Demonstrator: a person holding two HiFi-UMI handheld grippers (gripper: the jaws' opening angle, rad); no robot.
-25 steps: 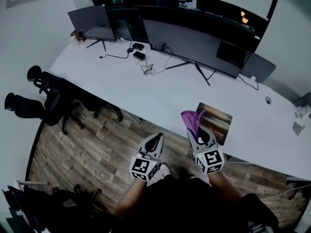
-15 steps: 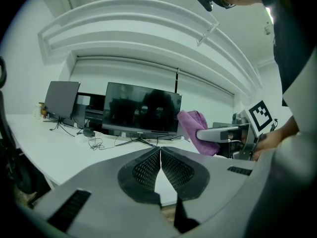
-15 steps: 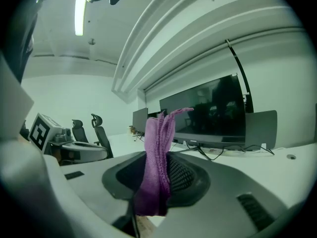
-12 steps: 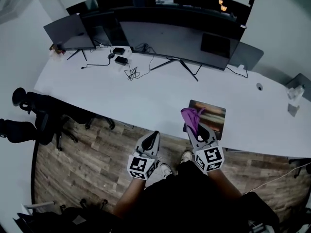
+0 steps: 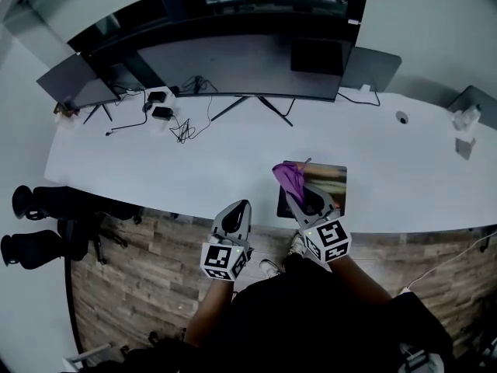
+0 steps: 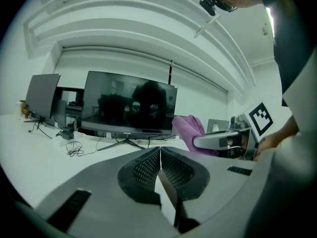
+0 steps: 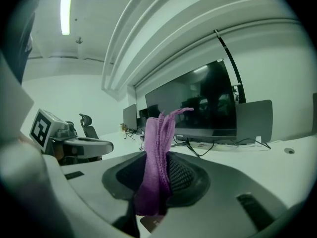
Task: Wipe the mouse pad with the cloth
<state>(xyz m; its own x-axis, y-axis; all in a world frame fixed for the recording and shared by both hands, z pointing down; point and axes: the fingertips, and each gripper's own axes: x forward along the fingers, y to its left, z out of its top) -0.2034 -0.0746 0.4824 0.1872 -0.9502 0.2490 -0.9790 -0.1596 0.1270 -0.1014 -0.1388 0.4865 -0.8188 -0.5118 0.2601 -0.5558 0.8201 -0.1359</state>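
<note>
So, left to right. Left hand-held gripper (image 5: 235, 213) hangs off the counter (image 5: 194, 169), over the wood floor just short of the front edge. Its jaws are pressed together with nothing between them. My read is that it's parked clear because a one-handed wipe doesn't need it; it could pin the pad if the pad starts to slide.

Right hand-held gripper (image 5: 300, 197) reaches over the front edge, right of the counter's middle. Its jaws are clamped on the purple cloth (image 5: 288, 176), and the right gripper view shows a bunched fold pinched between the pads with a loose tuft sticking out past the tips. That grip looks deliberate: the free fabric leads, so cloth rather than plastic meets the surface.

Mouse pad (image 5: 330, 181) lies flat near the front edge, with the gripper and cloth over its left part. The head view doesn't show whether the cloth actually touches it.

Judgement: the wipe is at or near its start on the pad's left side, and most of the pad to the right is bare and not yet covered. The next move probably calls for downward pressure and strokes toward the right edge. Risk: the pad sits close to the front edge and could shift.
</note>
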